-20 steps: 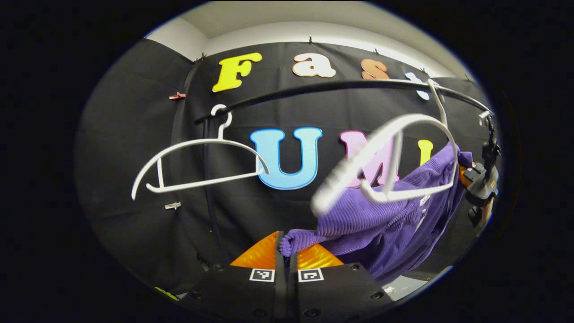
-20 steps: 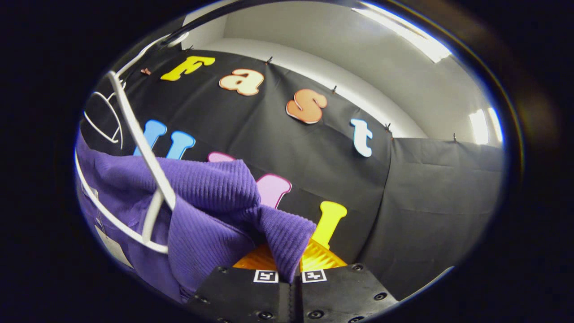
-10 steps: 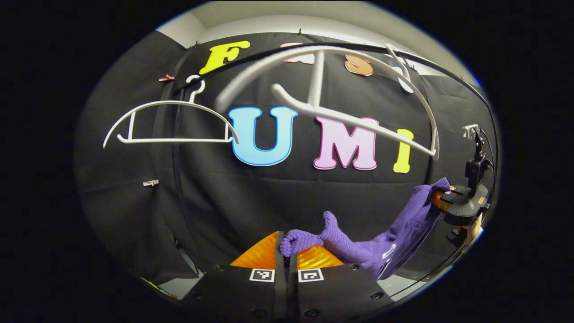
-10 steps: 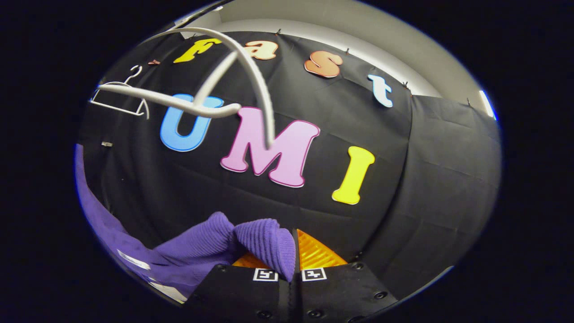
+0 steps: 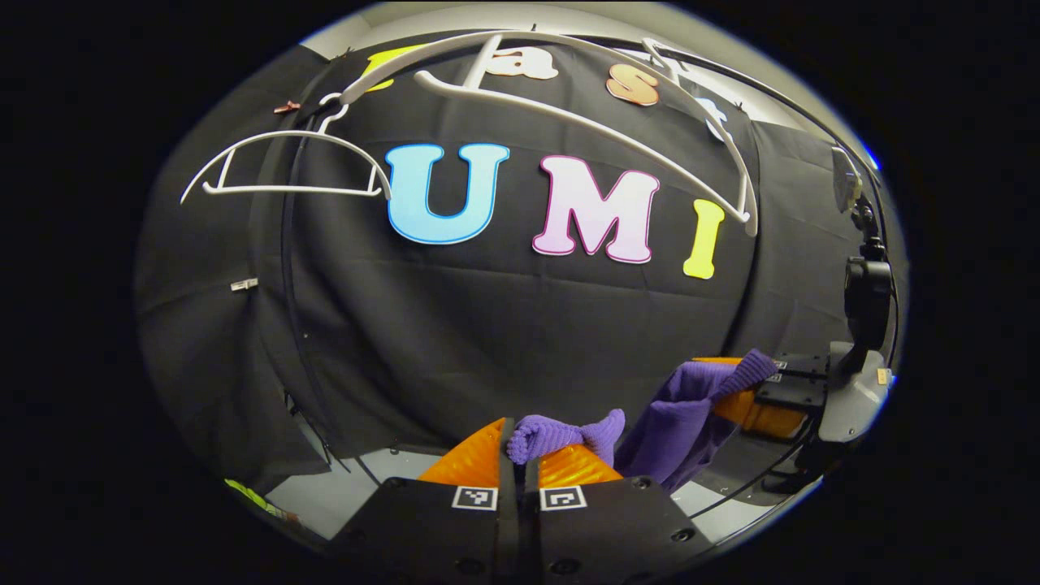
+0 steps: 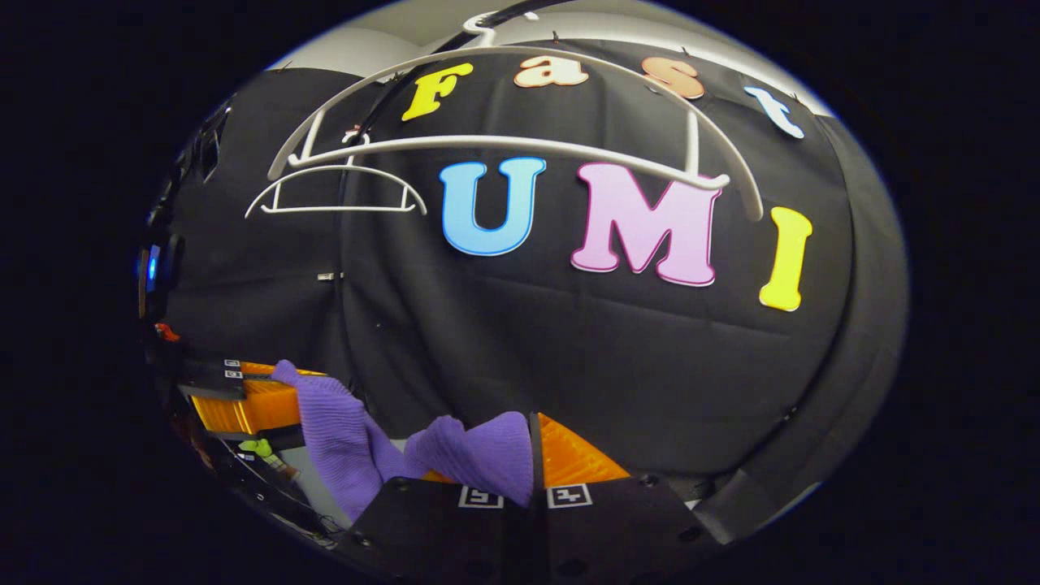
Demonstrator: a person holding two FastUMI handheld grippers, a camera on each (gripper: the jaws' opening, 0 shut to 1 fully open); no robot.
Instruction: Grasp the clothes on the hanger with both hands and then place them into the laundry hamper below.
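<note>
In the left gripper view we see our left gripper (image 5: 520,443) at the bottom, its orange jaws clenched on a bunched fold of the purple knitted garment (image 5: 674,410). From there the cloth runs to the right and up to our right gripper (image 5: 751,398), which sits off at the right edge with a corner of the same garment caught between its orange fingers. In the right gripper view our right gripper (image 6: 532,455) has its jaws pressed together on a purple fold, and the garment (image 6: 341,426) sags to the left toward our left gripper (image 6: 244,398), seen farther off at the left edge. So the garment hangs slack between our two grippers, low in both views and well below the hangers. Above, a bare white hanger (image 5: 569,106) hangs from the dark rail (image 5: 780,97), and a second bare white hanger (image 5: 284,166) hangs farther back to the left. In the right gripper view, the near hanger (image 6: 520,146) sits in front of the far one (image 6: 337,191).
</note>
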